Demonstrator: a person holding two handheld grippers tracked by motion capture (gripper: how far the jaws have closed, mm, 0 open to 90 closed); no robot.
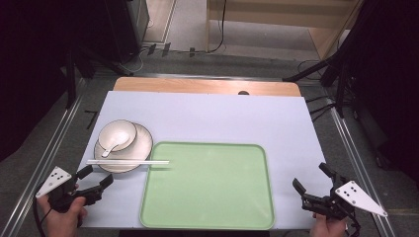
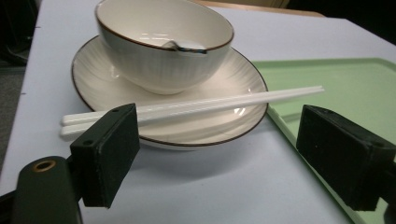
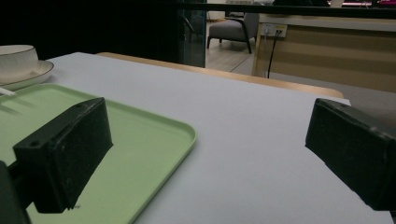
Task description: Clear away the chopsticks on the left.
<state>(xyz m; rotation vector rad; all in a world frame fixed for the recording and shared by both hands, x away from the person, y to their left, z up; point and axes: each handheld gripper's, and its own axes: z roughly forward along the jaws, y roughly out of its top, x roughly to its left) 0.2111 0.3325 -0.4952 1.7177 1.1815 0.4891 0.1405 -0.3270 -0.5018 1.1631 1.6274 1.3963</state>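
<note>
A white bowl [image 1: 117,135] with a brown rim sits on a matching plate [image 1: 142,143] at the table's left; a white spoon [image 1: 112,145] lies in the bowl. White chopsticks [image 1: 127,161] rest across the plate's near edge, tips over the green tray [image 1: 207,185]. My left gripper [image 1: 98,177] is open just short of the plate, nothing between its jaws. In the left gripper view the bowl [image 2: 163,44], plate [image 2: 233,93] and chopsticks [image 2: 196,105] lie right ahead. My right gripper [image 1: 309,177] is open at the tray's right side, empty.
A pale mat [image 1: 212,116] covers the wooden table [image 1: 205,86]. The tray [image 3: 140,140] is bare. Metal rails [image 1: 54,148] run along both table sides. Black stands and cables crowd the floor behind.
</note>
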